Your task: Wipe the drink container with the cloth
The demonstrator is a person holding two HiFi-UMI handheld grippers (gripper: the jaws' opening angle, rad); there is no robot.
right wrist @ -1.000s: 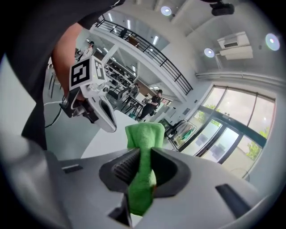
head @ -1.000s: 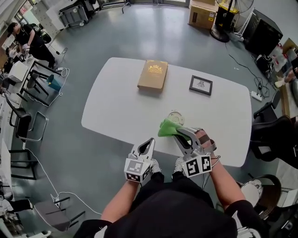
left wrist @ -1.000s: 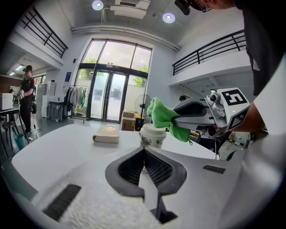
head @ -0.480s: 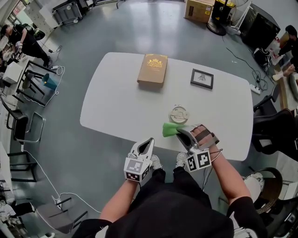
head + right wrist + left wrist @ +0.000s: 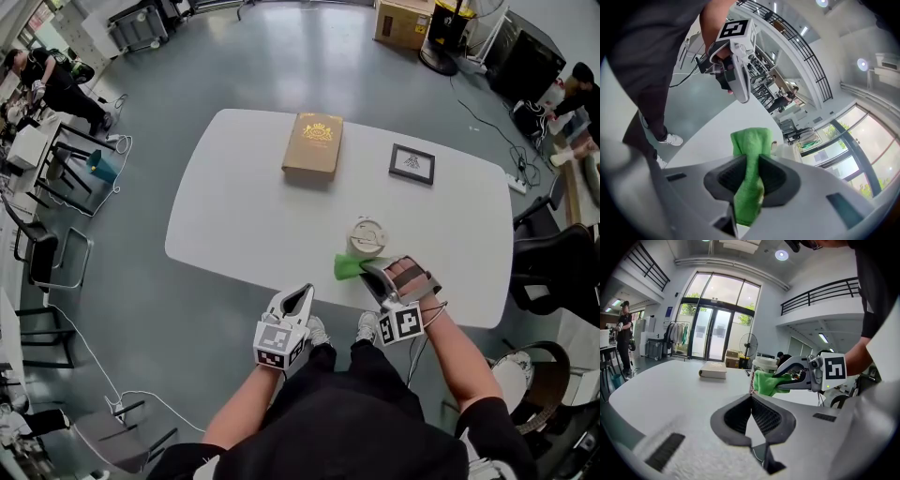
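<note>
Almost on target: cloth held at the cup's flank

Clamped on a green cloth (image 5: 347, 268), the right tool (image 5: 367, 270) hovers over the near edge of the white worktop (image 5: 244, 216). The cloth's free end points toward the lidded drink container (image 5: 367, 234). The cup stands upright just beyond and slightly right of that end; no view settles whether fabric meets its wall. The left tool (image 5: 298, 292), jaws pressed together on nothing, hangs off the worktop's edge. It is well to the left of the cup and clearly the farther of the two. A short push forward along the right tool's own line looks like all the wipe needs. Nothing steadies the cup, though, so it could tip. A book (image 5: 312, 143) and a picture frame (image 5: 412, 164) lie far back.
</note>
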